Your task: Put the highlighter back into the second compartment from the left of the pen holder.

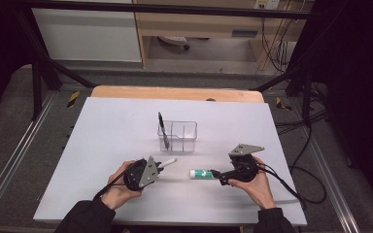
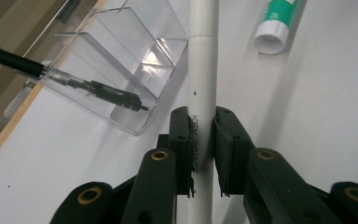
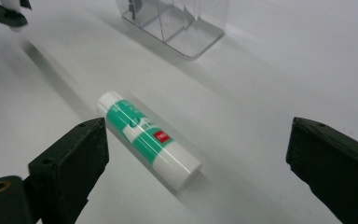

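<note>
Two tools work over the white bench (image 1: 102, 145). The left tool (image 2: 201, 140) is clamped on a white pen (image 2: 203, 70), its pads pressing the barrel from both sides, and the pen points toward a clear organizer (image 2: 121, 65) that stands near the middle of the bench. A black pen (image 2: 65, 79) leans in the organizer's end compartment. The right tool (image 3: 196, 154) has its jaws spread wide with nothing between the pads; a green-and-white glue stick (image 3: 149, 140) lies on its side on the bench just ahead of them, between the two tools in the high view.
</note>
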A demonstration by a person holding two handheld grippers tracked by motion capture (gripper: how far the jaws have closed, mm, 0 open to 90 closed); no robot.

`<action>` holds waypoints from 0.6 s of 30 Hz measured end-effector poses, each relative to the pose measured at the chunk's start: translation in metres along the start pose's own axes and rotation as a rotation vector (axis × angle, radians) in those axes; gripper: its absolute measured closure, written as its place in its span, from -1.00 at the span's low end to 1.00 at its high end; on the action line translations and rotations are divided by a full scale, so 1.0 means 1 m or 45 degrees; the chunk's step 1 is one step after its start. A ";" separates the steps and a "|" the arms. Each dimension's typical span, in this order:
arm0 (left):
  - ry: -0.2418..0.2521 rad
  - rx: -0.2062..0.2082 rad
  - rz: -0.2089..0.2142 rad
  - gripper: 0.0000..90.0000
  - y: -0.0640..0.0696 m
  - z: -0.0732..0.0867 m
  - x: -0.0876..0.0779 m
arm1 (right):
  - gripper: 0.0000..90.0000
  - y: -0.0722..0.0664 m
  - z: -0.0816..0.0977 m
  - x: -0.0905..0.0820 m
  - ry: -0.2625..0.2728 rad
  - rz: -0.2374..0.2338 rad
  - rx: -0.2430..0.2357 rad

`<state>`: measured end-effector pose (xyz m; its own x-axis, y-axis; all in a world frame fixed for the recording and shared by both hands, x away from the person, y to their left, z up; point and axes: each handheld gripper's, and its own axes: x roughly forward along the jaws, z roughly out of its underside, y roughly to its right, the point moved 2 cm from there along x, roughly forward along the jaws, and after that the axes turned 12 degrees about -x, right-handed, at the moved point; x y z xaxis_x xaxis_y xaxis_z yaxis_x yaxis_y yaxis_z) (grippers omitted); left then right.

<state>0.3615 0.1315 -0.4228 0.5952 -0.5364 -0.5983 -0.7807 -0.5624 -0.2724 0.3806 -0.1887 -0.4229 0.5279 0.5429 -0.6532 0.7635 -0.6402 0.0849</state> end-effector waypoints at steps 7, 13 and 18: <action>0.057 -0.162 0.002 0.73 -0.007 -0.006 -0.006 | -0.98 0.006 0.018 -0.004 0.011 0.007 0.002; 0.099 -0.318 0.006 0.73 -0.014 -0.012 -0.008 | -0.98 0.012 0.035 -0.006 0.008 0.007 0.015; 0.133 -0.414 0.005 0.73 -0.023 -0.020 -0.012 | -0.98 0.017 0.043 -0.008 0.026 0.001 0.020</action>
<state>0.3760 0.1384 -0.3947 0.6221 -0.5910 -0.5136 -0.6911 -0.7227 -0.0056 0.3729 -0.2273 -0.4488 0.5364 0.5531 -0.6375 0.7571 -0.6492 0.0738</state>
